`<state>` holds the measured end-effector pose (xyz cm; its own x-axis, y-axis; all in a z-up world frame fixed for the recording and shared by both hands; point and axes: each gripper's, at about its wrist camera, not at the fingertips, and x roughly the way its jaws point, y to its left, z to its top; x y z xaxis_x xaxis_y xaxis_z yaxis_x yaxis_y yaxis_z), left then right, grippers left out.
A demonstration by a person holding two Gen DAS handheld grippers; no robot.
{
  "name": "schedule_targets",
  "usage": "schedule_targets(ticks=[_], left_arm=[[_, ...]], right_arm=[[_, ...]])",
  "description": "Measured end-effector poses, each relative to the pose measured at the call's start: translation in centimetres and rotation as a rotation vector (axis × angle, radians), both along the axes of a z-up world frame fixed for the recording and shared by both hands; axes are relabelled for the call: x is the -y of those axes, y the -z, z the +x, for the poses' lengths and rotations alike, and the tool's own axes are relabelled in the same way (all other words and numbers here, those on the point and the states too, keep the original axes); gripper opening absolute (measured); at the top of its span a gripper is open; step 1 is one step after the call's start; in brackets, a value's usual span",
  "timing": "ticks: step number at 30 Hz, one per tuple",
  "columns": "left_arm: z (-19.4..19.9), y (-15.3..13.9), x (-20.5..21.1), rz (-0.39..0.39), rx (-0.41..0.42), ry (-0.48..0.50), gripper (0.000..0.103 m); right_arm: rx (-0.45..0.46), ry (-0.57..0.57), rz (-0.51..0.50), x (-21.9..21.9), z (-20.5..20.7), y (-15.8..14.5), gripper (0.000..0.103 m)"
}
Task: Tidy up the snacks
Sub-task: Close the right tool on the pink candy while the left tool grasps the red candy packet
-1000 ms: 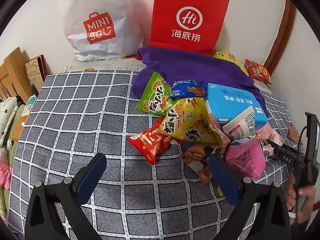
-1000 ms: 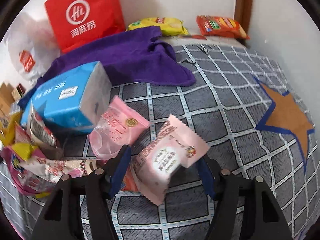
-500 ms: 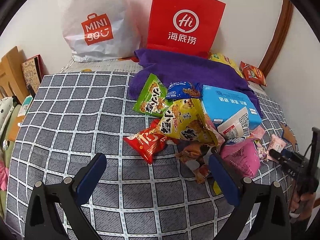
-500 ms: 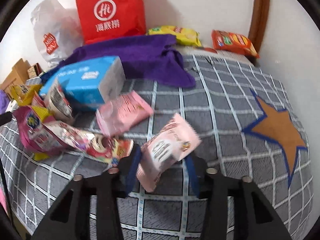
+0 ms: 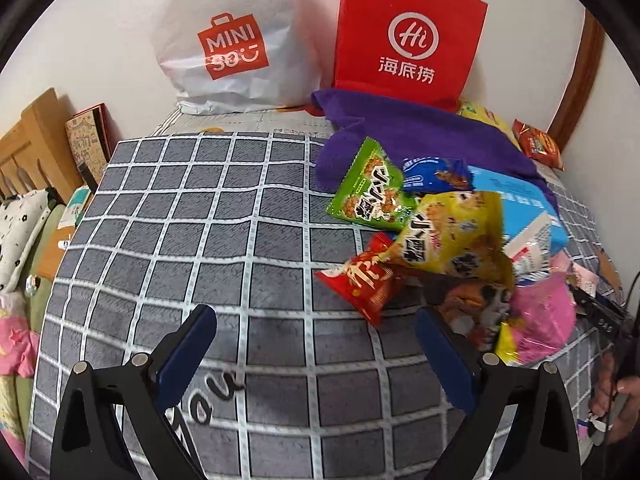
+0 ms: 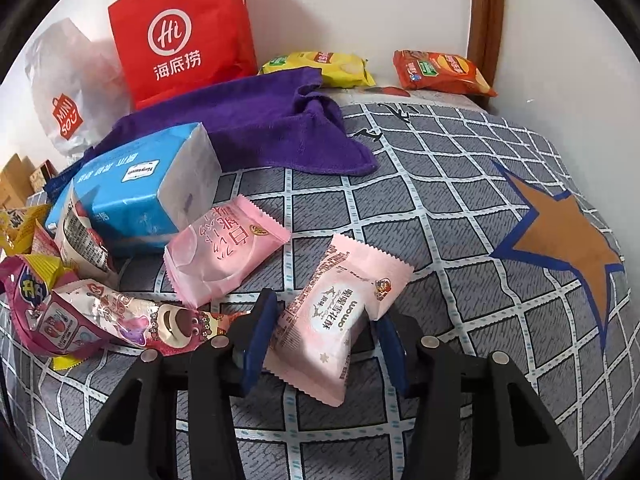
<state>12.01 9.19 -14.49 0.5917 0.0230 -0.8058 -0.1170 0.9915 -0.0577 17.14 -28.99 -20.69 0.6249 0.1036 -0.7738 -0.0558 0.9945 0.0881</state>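
My right gripper (image 6: 324,312) is shut on a pale pink snack packet (image 6: 340,304), its blue pads pressing both sides just above the checked blanket (image 6: 440,240). A second pink packet (image 6: 228,252) lies just beyond it, beside a blue tissue pack (image 6: 132,188). My left gripper (image 5: 314,316) stands open and holds nothing, low over the blanket to the left of the snack pile. That pile holds a green packet (image 5: 370,192), a yellow one (image 5: 456,236), a red one (image 5: 360,280) and a pink bag (image 5: 540,316).
A red paper bag (image 5: 408,40) and a white plastic bag (image 5: 236,40) stand against the back wall. A purple towel (image 6: 256,132) lies in front of them. Yellow (image 6: 320,66) and orange (image 6: 440,72) chip packets sit by the wall. A hand (image 5: 616,400) shows at the right edge.
The right jaws narrowed onto the pink packet, which now sits gripped between the pads. The left gripper shifted left, so the pile sits further right in its view.
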Motion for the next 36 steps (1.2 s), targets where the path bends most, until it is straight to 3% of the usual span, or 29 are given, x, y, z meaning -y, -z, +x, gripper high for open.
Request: schedule_targets(ticks=[14, 19, 21, 23, 24, 25, 30, 36], left_arm=[[3.4, 2.6, 3.2, 0.155, 0.021, 0.167, 0.096], [4.2, 3.7, 2.6, 0.061, 0.002, 0.167, 0.084], [4.0, 3.4, 2.4, 0.036, 0.020, 0.161, 0.056], [4.0, 3.3, 2.1, 0.013, 0.030, 0.160, 0.050], [3.9, 3.2, 2.1, -0.004, 0.024, 0.169, 0.039], [3.8, 3.2, 2.0, -0.019, 0.023, 0.171, 0.039], [2.6, 2.5, 1.5, -0.056, 0.011, 0.154, 0.038], [0.7, 1.3, 0.5, -0.054, 0.022, 0.112, 0.038]], right_arm=[[-0.001, -0.006, -0.023, -0.4, 0.3, 0.3, 0.053], [-0.004, -0.022, -0.020, -0.6, 0.4, 0.3, 0.060], [-0.003, -0.023, -0.023, -0.6, 0.4, 0.4, 0.060], [-0.001, -0.022, -0.006, -0.6, 0.4, 0.3, 0.060], [0.000, -0.018, 0.000, -0.5, 0.4, 0.3, 0.058], [0.001, -0.011, 0.003, -0.4, 0.3, 0.3, 0.051], [0.004, 0.006, 0.037, 0.8, 0.0, 0.1, 0.040], [-0.003, 0.013, 0.074, 1.3, -1.6, -1.1, 0.039]])
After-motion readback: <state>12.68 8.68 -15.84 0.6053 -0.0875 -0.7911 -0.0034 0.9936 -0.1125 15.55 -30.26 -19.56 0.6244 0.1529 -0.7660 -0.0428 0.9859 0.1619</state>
